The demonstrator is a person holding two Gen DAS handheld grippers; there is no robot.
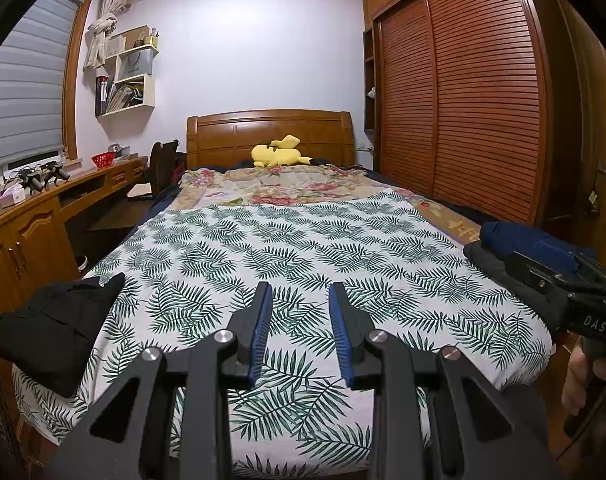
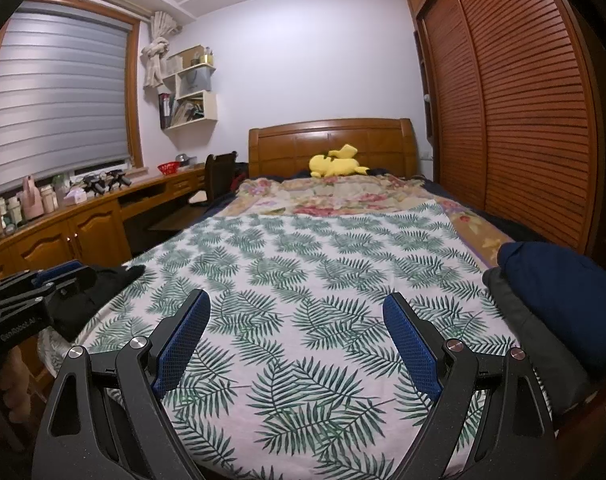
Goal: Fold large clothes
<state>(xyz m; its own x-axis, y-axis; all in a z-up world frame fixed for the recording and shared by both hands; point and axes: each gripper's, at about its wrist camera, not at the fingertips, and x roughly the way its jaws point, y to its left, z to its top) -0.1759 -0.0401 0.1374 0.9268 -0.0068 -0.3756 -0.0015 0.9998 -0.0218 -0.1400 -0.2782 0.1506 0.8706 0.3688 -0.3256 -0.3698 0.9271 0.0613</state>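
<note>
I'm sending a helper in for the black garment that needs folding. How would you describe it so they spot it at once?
Start at the bed with the palm-leaf cover. On its near corner by the wooden desk lies the black garment, a loose crumpled heap. The clothes at the opposite corner, a navy piece on a grey piece, are stacked, not black.

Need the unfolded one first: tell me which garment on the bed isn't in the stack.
The black garment at the bed's left corner: it lies alone, while the navy garment sits on the grey garment at the right.

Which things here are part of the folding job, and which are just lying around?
Job: black garment, navy garment on grey garment, leaf-print sheet, left gripper, right gripper, both open and empty.

Just lying about: yellow plush, red basket.
</note>
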